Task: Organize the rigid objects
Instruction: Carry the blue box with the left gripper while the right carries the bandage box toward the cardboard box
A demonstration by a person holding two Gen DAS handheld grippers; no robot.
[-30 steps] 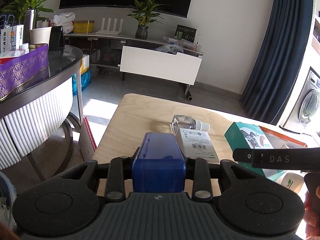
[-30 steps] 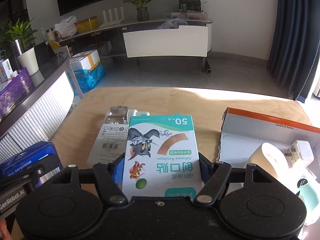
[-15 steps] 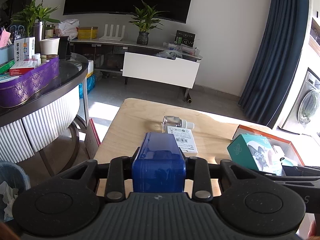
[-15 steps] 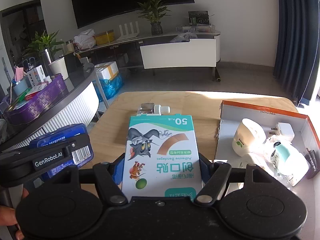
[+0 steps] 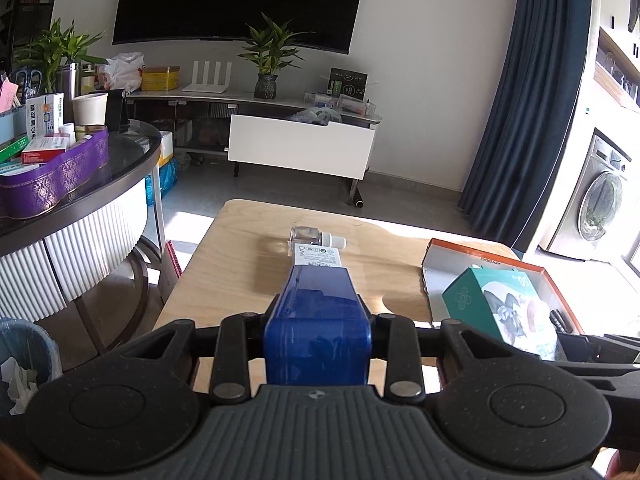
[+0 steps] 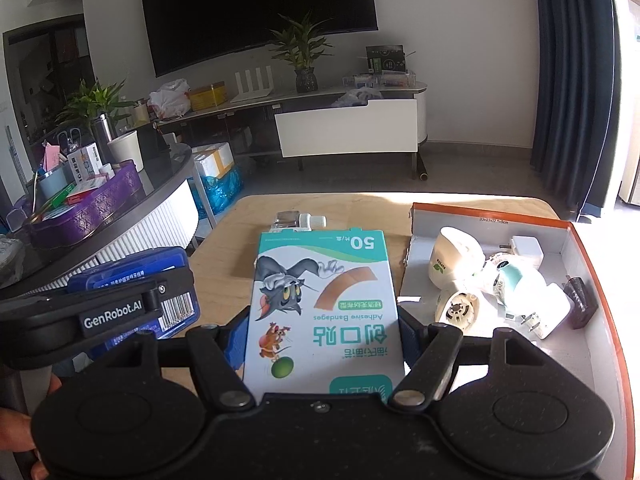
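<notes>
Nearest to me, my left gripper [image 5: 318, 320] is clamped narrow on a blue box [image 5: 318, 328], which sits end-on between the pads and juts forward over the wooden table [image 5: 240, 272]. My right gripper [image 6: 324, 320] holds a box of adhesive bandages [image 6: 324, 304], teal and white with cartoon artwork, its printing upside down from this side; the jaws stand fairly wide and press its two long edges. In the right wrist view the blue box [image 6: 136, 284] and the left gripper [image 6: 112, 312] appear at the lower left, with a hand [image 6: 16, 436] below them on the handle. In the left wrist view the bandage box [image 5: 504, 312] appears at the lower right, in front of the tray.

Beyond the held items, on the right part of the table, lies an open cardboard tray [image 6: 592, 264] with orange outer walls. It contains a white mug-shaped item [image 6: 452, 260], white plug adapters [image 6: 524, 250], a white and teal round item [image 6: 512, 280] and a dark small piece [image 6: 578, 300] at its right wall.

Farther out, near the table's middle, a small clear bottle [image 5: 316, 237] with a white cap lies on its side, touching a flat white carton [image 5: 316, 256] just in front of it.

Off the table to the left stands a curved counter [image 5: 100, 184] bearing a purple basket [image 5: 56, 180] of packets. Against the far wall: a low cabinet [image 5: 300, 148], a potted plant [image 5: 268, 64] and a dark screen [image 5: 240, 0].
</notes>
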